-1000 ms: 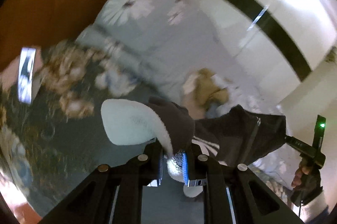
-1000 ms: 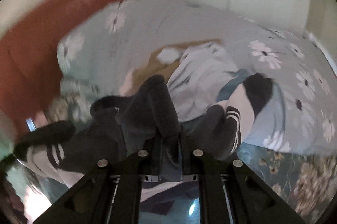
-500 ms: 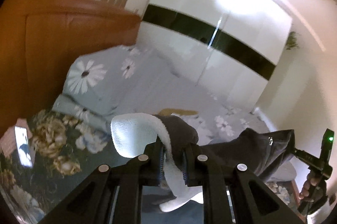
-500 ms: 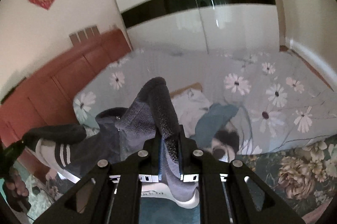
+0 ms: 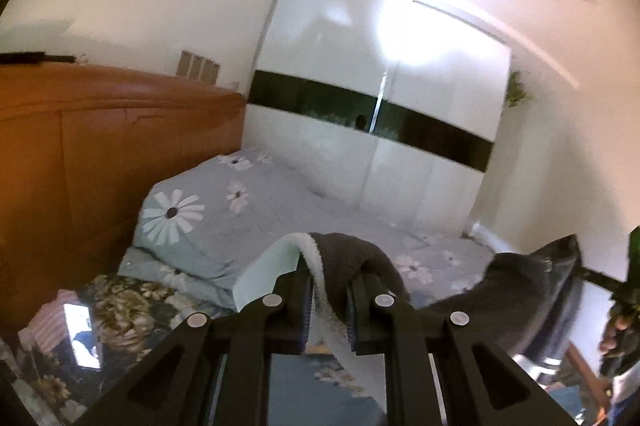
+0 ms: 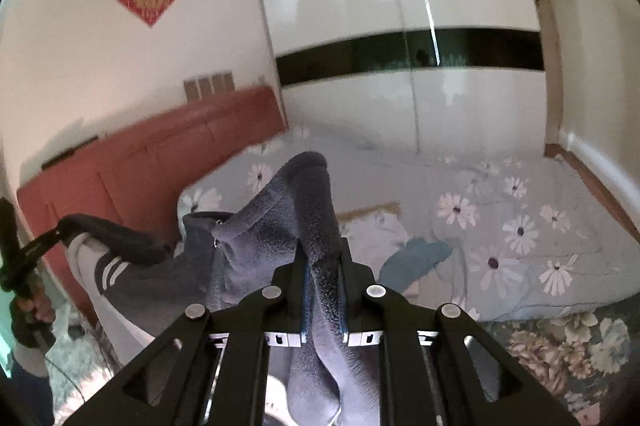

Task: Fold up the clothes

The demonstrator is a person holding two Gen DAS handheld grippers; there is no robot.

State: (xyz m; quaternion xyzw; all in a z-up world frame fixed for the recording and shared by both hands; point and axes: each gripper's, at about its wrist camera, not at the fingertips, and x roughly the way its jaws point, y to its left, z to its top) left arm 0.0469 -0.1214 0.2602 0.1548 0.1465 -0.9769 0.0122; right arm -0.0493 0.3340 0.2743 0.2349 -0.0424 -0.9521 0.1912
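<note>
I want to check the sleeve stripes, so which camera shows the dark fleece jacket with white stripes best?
The right wrist view: the dark fleece jacket spreads from the right gripper toward the left gripper, its white sleeve stripes visible. The left wrist view shows only its pale lining, pinched fleece and a dark fold, no stripes.

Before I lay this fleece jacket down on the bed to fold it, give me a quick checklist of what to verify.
1. Left gripper shut on fleece jacket: ok.
2. Right gripper shut on the jacket: ok.
3. Jacket spread flat between the grips: not ok, it sags and bunches.
4. Jacket hem off the bed: cannot tell, hidden below.
5. Landing spot on floral quilt: not ok, white garment and blue garment lie there.
</note>
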